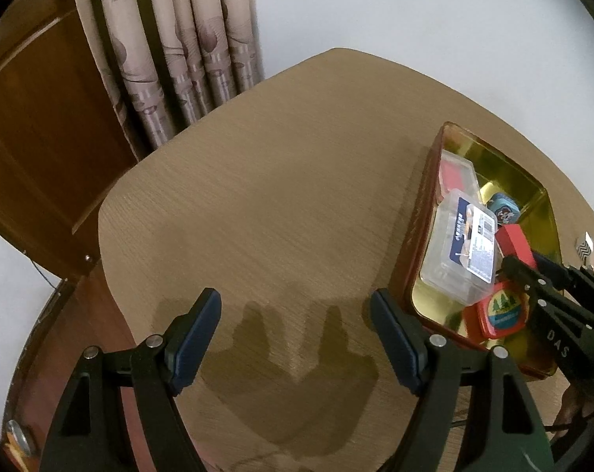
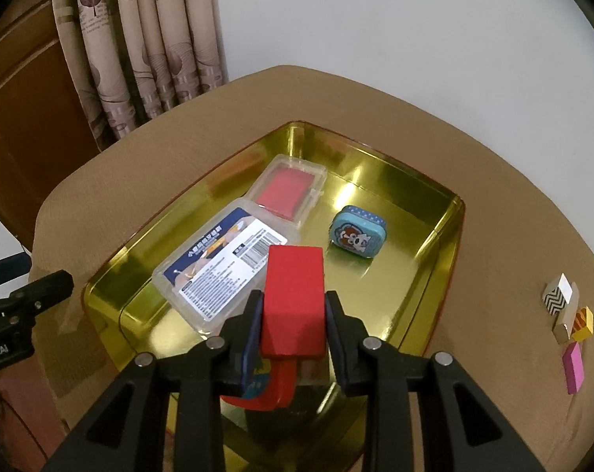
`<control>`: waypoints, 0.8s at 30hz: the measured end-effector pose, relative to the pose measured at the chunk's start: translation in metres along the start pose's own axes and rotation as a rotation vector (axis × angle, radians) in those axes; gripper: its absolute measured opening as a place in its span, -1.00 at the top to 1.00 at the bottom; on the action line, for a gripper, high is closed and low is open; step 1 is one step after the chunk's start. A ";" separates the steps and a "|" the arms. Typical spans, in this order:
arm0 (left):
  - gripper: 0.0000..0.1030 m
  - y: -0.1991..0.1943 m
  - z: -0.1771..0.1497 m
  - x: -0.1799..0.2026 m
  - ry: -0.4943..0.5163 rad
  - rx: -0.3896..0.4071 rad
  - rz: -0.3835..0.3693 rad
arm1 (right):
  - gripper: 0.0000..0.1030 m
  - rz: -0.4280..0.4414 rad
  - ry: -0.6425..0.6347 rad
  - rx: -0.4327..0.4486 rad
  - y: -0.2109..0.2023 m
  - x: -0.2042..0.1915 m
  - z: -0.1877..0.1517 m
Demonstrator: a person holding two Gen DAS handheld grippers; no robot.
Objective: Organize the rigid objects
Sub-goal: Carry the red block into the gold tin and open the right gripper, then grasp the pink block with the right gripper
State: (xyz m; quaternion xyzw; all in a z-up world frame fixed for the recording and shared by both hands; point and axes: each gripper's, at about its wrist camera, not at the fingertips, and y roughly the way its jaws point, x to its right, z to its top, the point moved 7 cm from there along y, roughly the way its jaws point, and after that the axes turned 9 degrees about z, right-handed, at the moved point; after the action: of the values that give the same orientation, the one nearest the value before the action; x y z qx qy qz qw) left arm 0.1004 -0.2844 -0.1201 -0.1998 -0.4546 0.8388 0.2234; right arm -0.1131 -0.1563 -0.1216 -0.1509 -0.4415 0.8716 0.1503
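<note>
My right gripper [image 2: 295,306] is shut on a red block [image 2: 295,295] and holds it above the gold tray [image 2: 446,244]. The block also shows in the left wrist view [image 1: 513,242]. In the tray lie a clear labelled box [image 2: 218,267], a clear case with a red insert [image 2: 291,190], a small blue dog tin [image 2: 357,236] and a red round tin [image 1: 503,308], partly hidden under the block in the right view. My left gripper [image 1: 295,322] is open and empty over bare table, left of the tray [image 1: 414,236].
Small blocks lie on the table right of the tray: a zigzag-patterned one [image 2: 558,295], a yellow striped one [image 2: 583,322] and a pink one [image 2: 574,365]. A curtain [image 1: 171,47] and a wooden door [image 1: 33,137] stand behind the round table [image 1: 277,196].
</note>
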 end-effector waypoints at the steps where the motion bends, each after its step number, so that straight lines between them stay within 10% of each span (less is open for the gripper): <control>1: -0.46 0.000 0.000 0.000 0.001 0.001 -0.001 | 0.34 -0.003 -0.001 0.001 -0.001 0.000 0.000; 24: -0.47 -0.001 -0.002 0.002 0.031 0.020 0.027 | 0.07 -0.032 0.102 0.136 -0.078 0.064 -0.019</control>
State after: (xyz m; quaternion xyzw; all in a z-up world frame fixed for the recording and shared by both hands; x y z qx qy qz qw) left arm 0.0997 -0.2814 -0.1206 -0.2167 -0.4399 0.8431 0.2208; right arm -0.1537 -0.0726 -0.0768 -0.1777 -0.3755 0.8882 0.1963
